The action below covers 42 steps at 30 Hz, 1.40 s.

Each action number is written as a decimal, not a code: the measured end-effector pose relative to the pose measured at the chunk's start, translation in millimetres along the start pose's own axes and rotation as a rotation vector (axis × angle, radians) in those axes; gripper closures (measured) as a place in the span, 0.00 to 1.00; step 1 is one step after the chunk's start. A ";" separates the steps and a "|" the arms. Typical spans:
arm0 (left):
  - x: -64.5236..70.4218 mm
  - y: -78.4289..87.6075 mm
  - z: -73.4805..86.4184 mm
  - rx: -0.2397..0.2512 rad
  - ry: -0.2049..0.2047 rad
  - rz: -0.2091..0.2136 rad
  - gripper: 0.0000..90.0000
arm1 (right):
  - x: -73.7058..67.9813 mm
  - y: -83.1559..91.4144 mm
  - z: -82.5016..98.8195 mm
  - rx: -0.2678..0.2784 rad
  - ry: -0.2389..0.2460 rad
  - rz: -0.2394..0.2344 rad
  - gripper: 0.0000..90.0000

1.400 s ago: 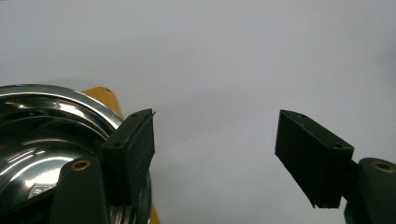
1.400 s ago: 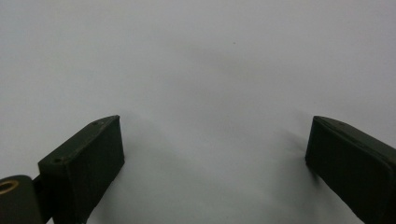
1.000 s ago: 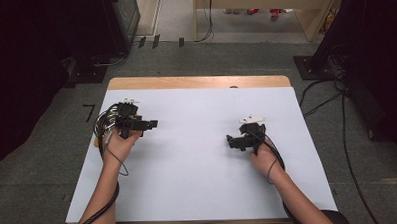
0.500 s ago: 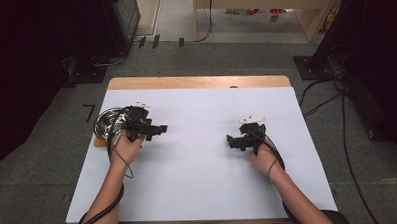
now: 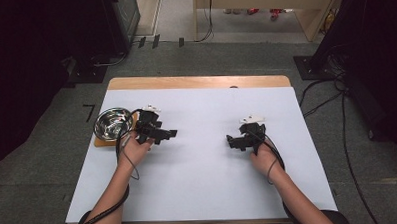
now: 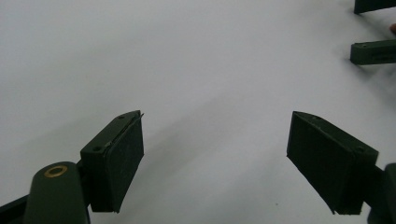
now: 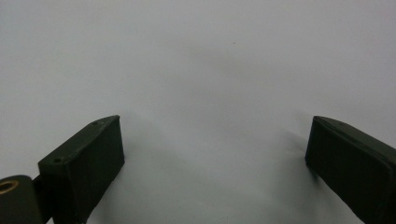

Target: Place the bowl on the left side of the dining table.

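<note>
worktop (image 5: 204, 192): we see a white sheet over a wooden top, with a strip of wood bare at the far edge and under the steel bowl.
steel bowl (image 5: 112, 123): the one loose thing here, and our landmark. It sits at the worktop's left edge on a bit of bare wood, upright, and looks empty.
left gripper (image 5: 162, 135): just beside the bowl on its right, apart from it, tips pointing away from the bowl toward the middle. Its jaws have just been opening and stand spread, with nothing between them.
right gripper (image 5: 233, 141): well apart from the bowl, far to its right, tips pointing back toward the bowl. Jaws spread, nothing between them.
nearer hand: the left, by a wide margin. We judge that any reach for the bowl falls to it, and it would have to turn round first, since the bowl lies behind its tips.
bowl's axis: round, so no long side to line up with; the rim is the likely hold.
high view: gives the bowl and both grippers together.
left gripper view: bare white sheet between its pads (image 6: 123, 156), with the right gripper's tips (image 6: 371, 51) at the upper right corner.
right gripper view: bare sheet between its pads (image 7: 86, 163).
</note>
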<state>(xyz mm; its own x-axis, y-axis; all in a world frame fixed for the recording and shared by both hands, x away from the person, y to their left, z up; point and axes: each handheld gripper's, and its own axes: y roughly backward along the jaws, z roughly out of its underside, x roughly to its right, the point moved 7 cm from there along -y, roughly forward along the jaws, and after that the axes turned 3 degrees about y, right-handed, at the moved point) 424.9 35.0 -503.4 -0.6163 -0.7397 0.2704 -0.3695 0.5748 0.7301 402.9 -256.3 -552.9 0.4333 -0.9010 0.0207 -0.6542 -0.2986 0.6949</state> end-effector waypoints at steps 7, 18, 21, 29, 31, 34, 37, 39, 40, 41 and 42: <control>9.7 -10.7 2.0 0.007 -0.053 0.004 0.23 | 0.0 0.0 0.0 0.000 0.000 0.000 0.04; 32.4 -27.3 5.5 -0.001 -0.143 0.024 0.22 | 0.0 0.0 0.0 0.000 0.000 0.000 0.05; 36.8 -30.4 6.5 -0.008 -0.160 0.026 0.21 | 0.0 -0.1 -0.1 0.001 0.001 0.000 0.04; 47.8 -39.6 11.1 -0.040 -0.188 0.047 0.21 | 0.0 0.0 0.0 0.000 0.001 0.000 0.05; 51.0 -42.5 12.3 -0.049 -0.195 0.045 0.21 | 0.0 0.0 0.0 0.000 0.000 0.000 0.05; 55.4 -45.1 13.1 -0.049 -0.217 0.047 0.21 | -0.1 0.1 0.0 0.000 -0.001 -0.001 0.04; 58.9 -47.4 13.9 -0.050 -0.226 0.051 0.21 | 0.0 0.0 0.0 0.000 0.001 -0.001 0.05; 61.2 -49.0 14.3 -0.051 -0.231 0.053 0.21 | 0.0 0.0 0.0 0.000 0.000 -0.001 0.04; 62.4 -49.9 14.7 -0.051 -0.233 0.057 0.21 | 0.1 0.0 0.0 0.000 0.001 0.000 0.05; 63.7 -51.0 15.5 -0.058 -0.240 0.059 0.21 | 0.1 -0.1 0.0 0.001 0.002 0.000 0.05; 64.3 -51.8 15.9 -0.060 -0.247 0.056 0.21 | 0.1 -0.1 0.0 0.001 0.001 0.000 0.05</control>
<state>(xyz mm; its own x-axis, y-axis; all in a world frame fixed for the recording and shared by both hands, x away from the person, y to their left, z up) 393.3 -36.7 -533.9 -0.7883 -0.5952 0.1558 -0.2927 0.5856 0.7559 403.0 -256.3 -552.9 0.4343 -0.9005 0.0215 -0.6545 -0.2991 0.6943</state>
